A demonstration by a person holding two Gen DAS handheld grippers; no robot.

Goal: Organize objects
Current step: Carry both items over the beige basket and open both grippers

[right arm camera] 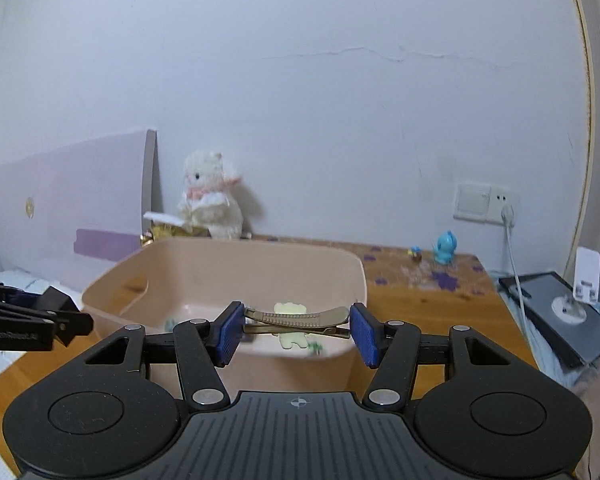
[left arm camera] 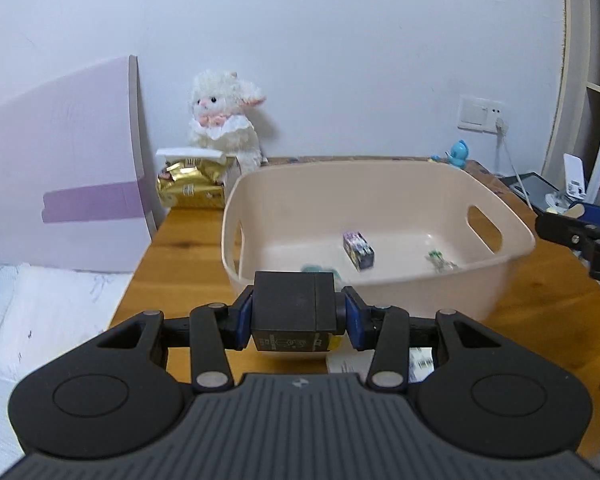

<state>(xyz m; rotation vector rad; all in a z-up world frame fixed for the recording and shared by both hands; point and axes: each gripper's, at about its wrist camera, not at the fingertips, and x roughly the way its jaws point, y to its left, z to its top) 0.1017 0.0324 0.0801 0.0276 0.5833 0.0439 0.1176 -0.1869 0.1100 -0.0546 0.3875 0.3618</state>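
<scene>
Right wrist view shows the right tongs clamped end-to-end on a hair clip lying sideways, just short of the pink basket; the left tongs squeeze a black box at the basket's near wall.

The left claw is level and points forward, its two blue-padded fingers clamped on the opposite side faces of a black box held just short of the near wall of a pink basin. The right claw is also level and points forward, its blue pads pressed against the two ends of a gold hair clip, which spans the gap crosswise above the basin's near rim. In each wrist view the other claw enters from the side edge, so the two are side by side and apart.
</scene>
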